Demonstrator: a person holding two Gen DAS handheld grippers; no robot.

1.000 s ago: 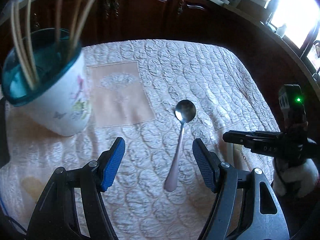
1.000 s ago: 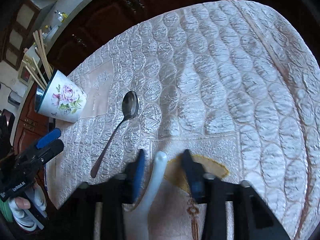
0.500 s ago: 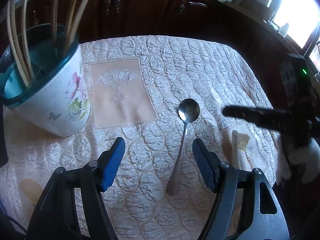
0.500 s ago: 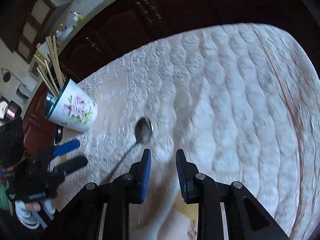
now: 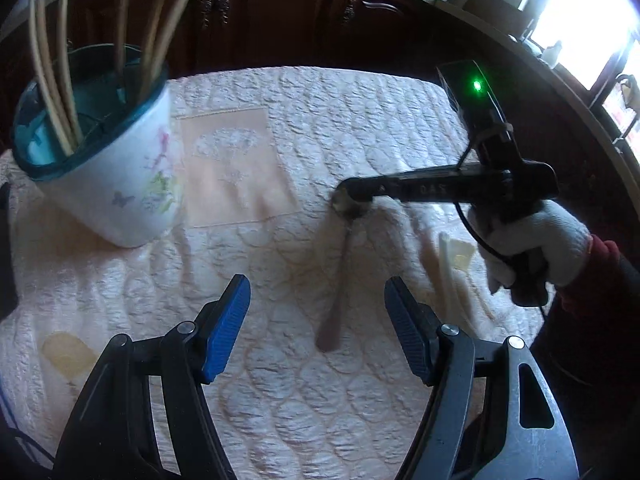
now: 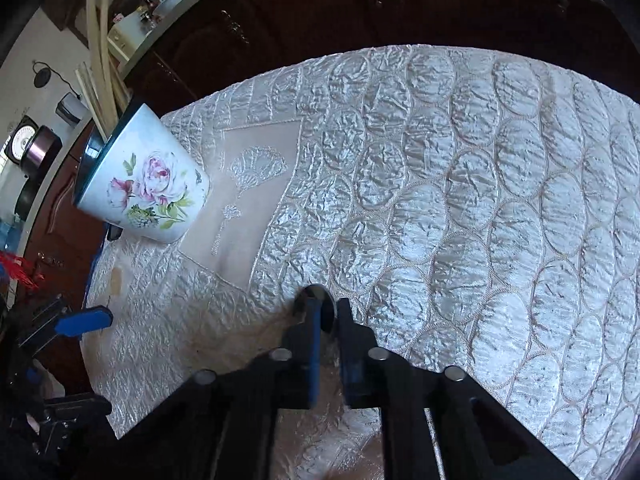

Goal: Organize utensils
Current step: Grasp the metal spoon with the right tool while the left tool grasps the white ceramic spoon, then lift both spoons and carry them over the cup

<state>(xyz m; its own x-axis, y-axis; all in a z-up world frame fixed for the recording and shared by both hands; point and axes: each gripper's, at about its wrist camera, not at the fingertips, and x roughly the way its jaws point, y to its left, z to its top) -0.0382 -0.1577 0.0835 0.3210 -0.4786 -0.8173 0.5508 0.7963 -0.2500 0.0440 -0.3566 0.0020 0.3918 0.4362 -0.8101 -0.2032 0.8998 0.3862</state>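
A metal spoon (image 5: 338, 292) lies on the quilted cloth, its bowl (image 6: 316, 293) pointing away from me. My right gripper (image 6: 329, 306) reaches in from the right (image 5: 352, 196). Its jaws are closing on the spoon's bowl end, which sits between the pads. Open and empty, my left gripper (image 5: 317, 284) hovers over the spoon's handle. A floral mug (image 5: 120, 184) (image 6: 148, 188) with several chopsticks (image 5: 52, 80) stands at the left. A white ceramic spoon (image 5: 448, 268) lies to the right of the metal one.
A pale quilted cloth (image 5: 280, 400) covers the table. Dark wooden cabinets (image 5: 280, 12) stand behind its far edge. A white-gloved hand (image 5: 532, 240) holds the right gripper at the table's right side. My left gripper's blue finger (image 6: 84, 322) shows at the left of the right wrist view.
My right gripper left the white spoon, swung left to the metal spoon's bowl, and its jaws narrowed around it. The left gripper stayed open and shifted slightly.
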